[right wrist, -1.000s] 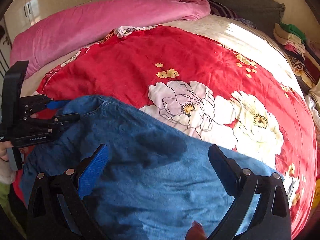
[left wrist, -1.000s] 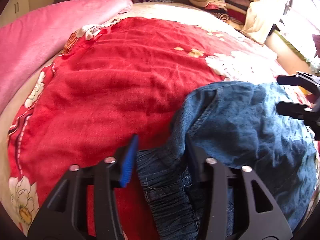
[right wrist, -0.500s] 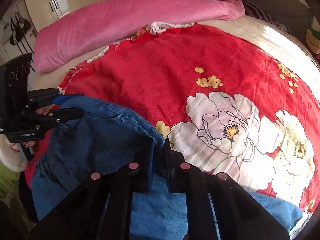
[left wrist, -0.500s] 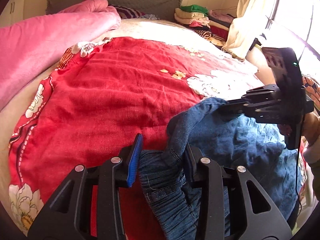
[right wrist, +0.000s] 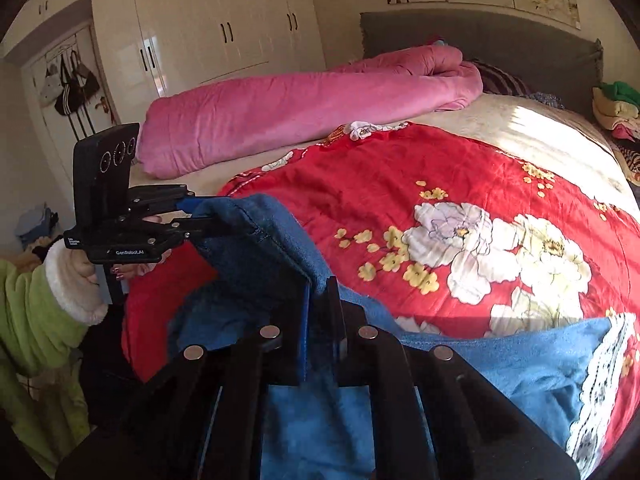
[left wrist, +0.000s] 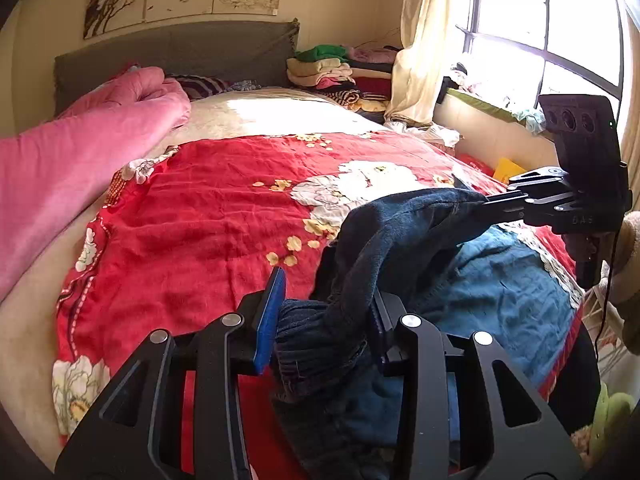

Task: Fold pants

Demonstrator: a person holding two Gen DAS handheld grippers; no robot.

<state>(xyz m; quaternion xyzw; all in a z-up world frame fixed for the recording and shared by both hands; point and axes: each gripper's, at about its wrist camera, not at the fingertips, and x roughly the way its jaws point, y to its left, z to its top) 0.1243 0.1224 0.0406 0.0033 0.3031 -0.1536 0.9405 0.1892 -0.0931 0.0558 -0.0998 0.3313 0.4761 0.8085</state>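
Blue denim pants (left wrist: 500,292) (right wrist: 256,248) hang lifted above a red flowered bedspread (left wrist: 224,208) (right wrist: 400,184). My left gripper (left wrist: 326,316) is shut on the bunched elastic waistband at one end. In the right wrist view this left gripper (right wrist: 200,218) holds the cloth's upper left corner. My right gripper (right wrist: 318,312) is shut on a thin fold of the denim; in the left wrist view the right gripper (left wrist: 486,202) pinches the far raised corner. The denim stretches taut between the two grips, and the rest trails down onto the bed.
A rolled pink quilt (left wrist: 72,160) (right wrist: 304,100) lies along the bed's left side. A grey headboard (left wrist: 176,52), stacked folded clothes (left wrist: 332,72) and a curtained window (left wrist: 536,28) stand at the back right. White wardrobes (right wrist: 208,28) line the wall. A green sleeve (right wrist: 36,312) holds the left gripper.
The right gripper went from wide open to shut on the denim. Both grippers then rose and tilted up, lifting the pants' top edge off the bedspread.
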